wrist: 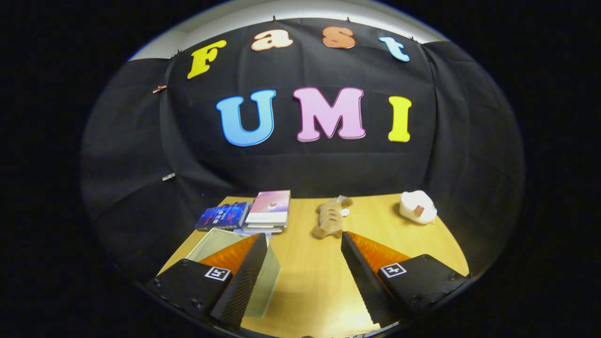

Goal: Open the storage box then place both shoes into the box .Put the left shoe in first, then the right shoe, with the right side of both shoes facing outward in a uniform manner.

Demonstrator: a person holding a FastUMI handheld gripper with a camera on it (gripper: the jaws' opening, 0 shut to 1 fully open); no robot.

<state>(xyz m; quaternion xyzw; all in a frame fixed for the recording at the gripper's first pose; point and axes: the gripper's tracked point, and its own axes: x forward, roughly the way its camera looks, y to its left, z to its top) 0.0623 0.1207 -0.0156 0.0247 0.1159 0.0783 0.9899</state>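
While the tool (304, 244) is held above the wooden counter (305, 286), its two black fingers (244, 277) are seen spread wide apart, with nothing clamped between them; bare counter lies in the gap. Orange panels and small square markers are carried on the finger mounts.

A pale translucent storage box (263, 286) is seen beneath and just behind the left finger, by which it is partly covered; it lies flat on the counter near the counter's left edge. Whether its lid is shut cannot be told from this angle.

Beyond the left finger, a stack of books (267, 211) is placed near the far edge of the counter, a pink-covered one on top, and a dark blue book (224, 216) is set touching the stack on its left side. Just ahead of the right fingertip, a tan plush toy (330, 218) with darker stripes is laid on the counter, apart from the books. Well to the right of it, close to the far right corner, a small white object (417, 207) with a red-and-orange mark is set; what it is cannot be made out.
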